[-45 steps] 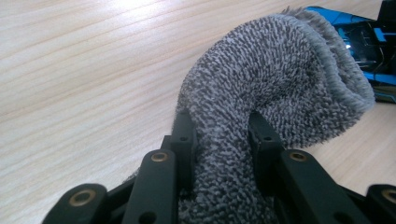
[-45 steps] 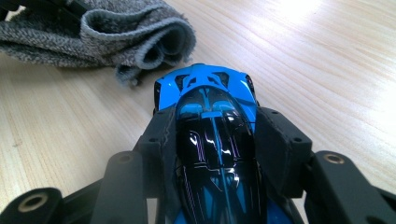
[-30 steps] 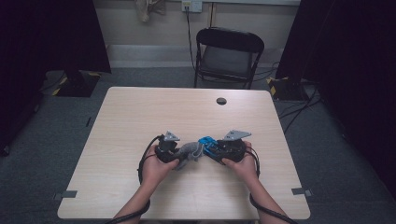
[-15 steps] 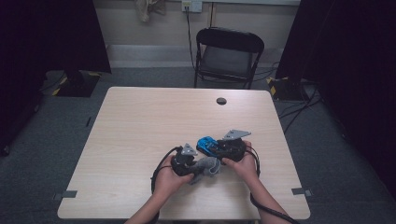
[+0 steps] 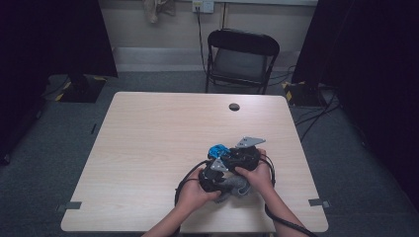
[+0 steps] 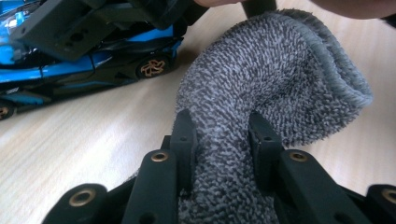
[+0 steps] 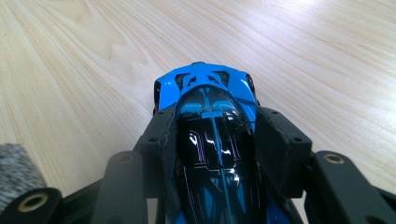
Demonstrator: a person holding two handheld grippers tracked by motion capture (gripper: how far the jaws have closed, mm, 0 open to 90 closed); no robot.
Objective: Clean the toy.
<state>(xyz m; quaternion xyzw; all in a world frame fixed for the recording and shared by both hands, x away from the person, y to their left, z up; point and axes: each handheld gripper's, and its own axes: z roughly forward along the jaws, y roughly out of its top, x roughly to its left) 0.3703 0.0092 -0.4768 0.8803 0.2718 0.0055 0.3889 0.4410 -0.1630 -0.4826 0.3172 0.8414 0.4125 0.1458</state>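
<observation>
A blue and black toy car [image 7: 212, 126] stands on the light wood table [image 5: 158, 143], and my right gripper [image 7: 212, 140] is shut on its sides. From above, the car [image 5: 216, 150] pokes out to the left of that gripper [image 5: 232, 155]. My left gripper [image 6: 223, 140] is shut on a grey fluffy cloth [image 6: 280, 79] that bulges up between its jaws. In the high view the left gripper [image 5: 222, 182] sits just in front of the right one, with the cloth [image 5: 240, 187] under the hands. The car [image 6: 93, 65] lies close to the cloth's left in the left gripper view.
A black folding chair [image 5: 240, 59] stands beyond the table's far edge. A small round black cable hole [image 5: 234, 106] sits near the far edge of the table. Both hands work near the front right of the table top.
My left gripper has carried the cloth to the right and toward the table's front, ending up just in front of the right gripper. The right gripper and the car have stayed put.
</observation>
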